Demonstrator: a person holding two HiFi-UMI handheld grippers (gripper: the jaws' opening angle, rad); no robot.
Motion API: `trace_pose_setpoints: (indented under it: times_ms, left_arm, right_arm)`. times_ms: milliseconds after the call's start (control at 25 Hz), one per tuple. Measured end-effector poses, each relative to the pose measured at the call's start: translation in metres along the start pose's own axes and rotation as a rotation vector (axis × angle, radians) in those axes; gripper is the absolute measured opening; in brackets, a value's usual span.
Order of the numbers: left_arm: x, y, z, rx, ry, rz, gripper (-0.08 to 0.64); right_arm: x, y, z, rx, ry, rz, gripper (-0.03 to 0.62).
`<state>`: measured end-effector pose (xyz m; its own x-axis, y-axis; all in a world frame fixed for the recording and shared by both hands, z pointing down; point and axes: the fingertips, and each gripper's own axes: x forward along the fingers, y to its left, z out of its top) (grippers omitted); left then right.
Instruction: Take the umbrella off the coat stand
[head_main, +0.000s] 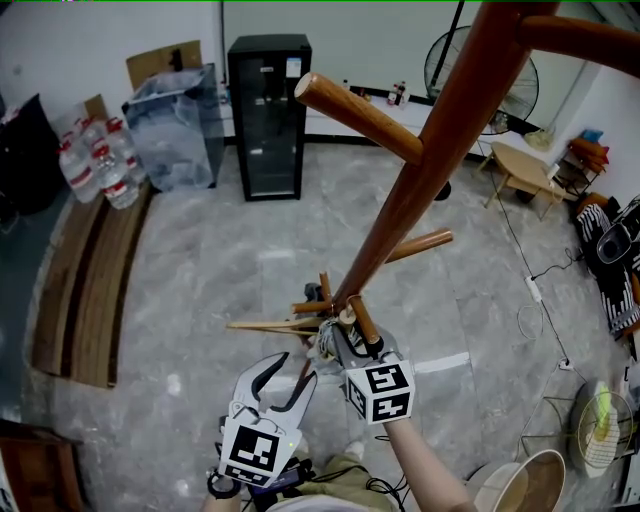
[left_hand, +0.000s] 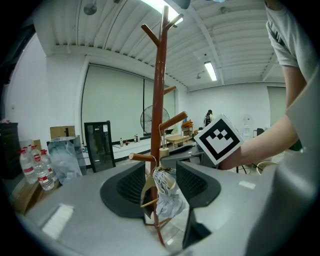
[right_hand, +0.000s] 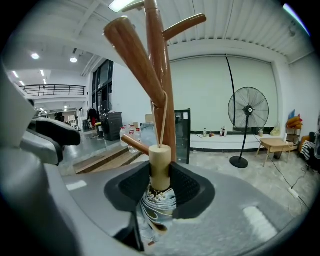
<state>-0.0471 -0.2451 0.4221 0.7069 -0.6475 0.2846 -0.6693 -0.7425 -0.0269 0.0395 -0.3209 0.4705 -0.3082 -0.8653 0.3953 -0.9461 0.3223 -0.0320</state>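
Note:
The brown wooden coat stand (head_main: 430, 150) rises in front of me, with pegs at several heights. A folded pale umbrella (head_main: 328, 340) hangs by a cord from a lower peg. In the right gripper view its round wooden handle (right_hand: 160, 167) stands upright between the black pads. My right gripper (head_main: 342, 338) is shut on that handle, the folds (right_hand: 157, 202) bunched just below. My left gripper (head_main: 290, 368) is open, lower and to the left, holding nothing. The left gripper view shows the umbrella (left_hand: 166, 197) a little beyond the jaws, next to a wooden hanger (left_hand: 150, 192).
A black glass-door cabinet (head_main: 268, 115) stands at the far wall, with a wrapped bin (head_main: 175, 125) and packed water bottles (head_main: 100, 160) to its left. Wooden planks (head_main: 85, 290) lie at the left. A floor fan (head_main: 490, 70), a small table (head_main: 525, 170) and tubs (head_main: 530, 480) are at the right.

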Motion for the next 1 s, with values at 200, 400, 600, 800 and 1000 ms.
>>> trace_pose_setpoints:
  times_ms: [200, 400, 600, 800, 1000]
  left_arm:
    - [0.014, -0.003, -0.016, -0.01, 0.032, -0.035, 0.231]
    - [0.042, -0.007, -0.051, 0.0, 0.115, -0.071, 0.282]
    - [0.079, -0.011, -0.09, 0.018, 0.223, -0.079, 0.34]
    - [0.115, -0.015, -0.112, 0.019, 0.282, -0.093, 0.379]
    - [0.139, -0.018, -0.122, 0.028, 0.303, -0.103, 0.394]
  right_arm:
    - [-0.001, 0.001, -0.001, 0.012, 0.008, 0.006, 0.125]
    - [-0.003, 0.001, -0.001, 0.03, 0.014, 0.016, 0.124]
    - [-0.004, 0.0, 0.0, 0.034, 0.023, 0.021, 0.124]
    - [-0.004, 0.0, 0.001, 0.034, 0.027, 0.022, 0.124]
    - [-0.002, 0.001, 0.001, 0.035, 0.032, 0.022, 0.124]
